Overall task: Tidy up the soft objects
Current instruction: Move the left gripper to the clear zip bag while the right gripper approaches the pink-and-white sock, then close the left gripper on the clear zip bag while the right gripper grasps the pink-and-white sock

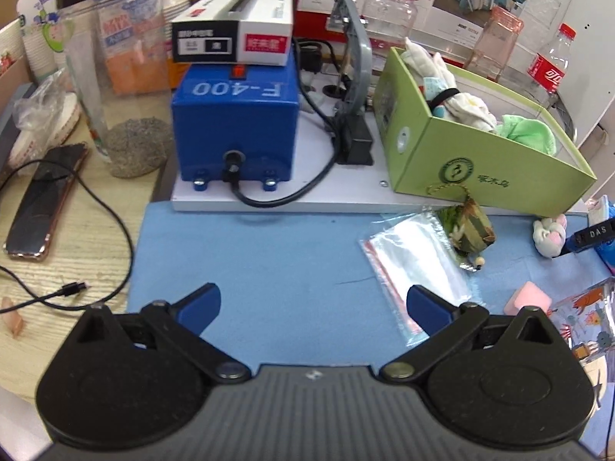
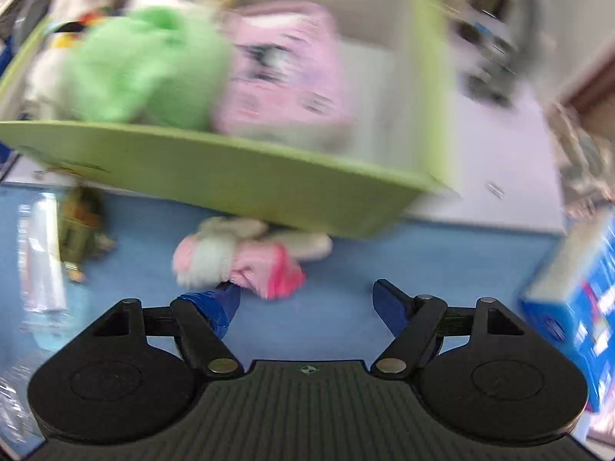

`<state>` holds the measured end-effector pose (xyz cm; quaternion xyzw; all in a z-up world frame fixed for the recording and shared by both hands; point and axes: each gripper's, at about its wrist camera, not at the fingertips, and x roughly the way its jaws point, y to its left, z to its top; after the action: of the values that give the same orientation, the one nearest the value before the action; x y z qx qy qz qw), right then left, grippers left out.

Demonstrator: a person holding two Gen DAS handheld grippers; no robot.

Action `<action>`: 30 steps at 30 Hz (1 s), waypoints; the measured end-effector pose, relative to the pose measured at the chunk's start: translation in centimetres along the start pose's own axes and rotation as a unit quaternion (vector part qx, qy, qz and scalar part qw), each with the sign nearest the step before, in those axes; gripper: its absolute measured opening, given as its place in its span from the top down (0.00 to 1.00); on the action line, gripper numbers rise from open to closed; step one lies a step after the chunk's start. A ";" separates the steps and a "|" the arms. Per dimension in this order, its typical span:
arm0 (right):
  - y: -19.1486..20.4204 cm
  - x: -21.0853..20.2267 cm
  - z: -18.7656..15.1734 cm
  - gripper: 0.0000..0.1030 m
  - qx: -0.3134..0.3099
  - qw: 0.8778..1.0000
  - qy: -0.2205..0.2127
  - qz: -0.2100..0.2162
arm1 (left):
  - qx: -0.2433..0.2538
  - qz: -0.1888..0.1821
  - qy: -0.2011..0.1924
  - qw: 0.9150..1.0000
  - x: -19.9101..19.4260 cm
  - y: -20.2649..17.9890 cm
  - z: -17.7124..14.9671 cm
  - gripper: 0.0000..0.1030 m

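Note:
A light green box [image 1: 480, 161] stands on the white base and holds white cloths [image 1: 461, 92] and a green cloth [image 1: 526, 130]. The blurred right wrist view shows the box [image 2: 230, 176] with the green cloth [image 2: 146, 69] and a pink pack [image 2: 288, 77] inside. A small pink and white plush [image 2: 238, 257] lies on the blue mat just before the box, touching my right gripper's left fingertip [image 2: 226, 299]. My right gripper [image 2: 307, 299] is open. My left gripper [image 1: 313, 303] is open and empty over the mat. A camouflage pouch [image 1: 471, 230] and a pink block [image 1: 526, 299] lie on the mat.
A blue F-400 machine [image 1: 234, 126] with a cable stands behind the mat. A clear bag [image 1: 415, 265] lies on the mat. A phone [image 1: 42, 199] and a tall jar [image 1: 115, 77] are at the left. Bottles [image 1: 549, 65] stand at the back right. A blue carton [image 2: 576, 307] is at the right.

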<state>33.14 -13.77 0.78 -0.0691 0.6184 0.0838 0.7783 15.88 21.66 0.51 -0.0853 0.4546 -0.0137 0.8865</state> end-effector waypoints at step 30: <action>-0.6 -3.5 -3.6 0.38 0.009 0.982 -0.142 0.122 | 0.026 0.028 0.077 0.996 5.6 -1.0 0.3 0.01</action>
<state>29.12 -15.29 3.38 0.0261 0.5059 0.1814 0.8429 19.45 20.14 -3.66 -0.0477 0.5232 -0.0069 0.8508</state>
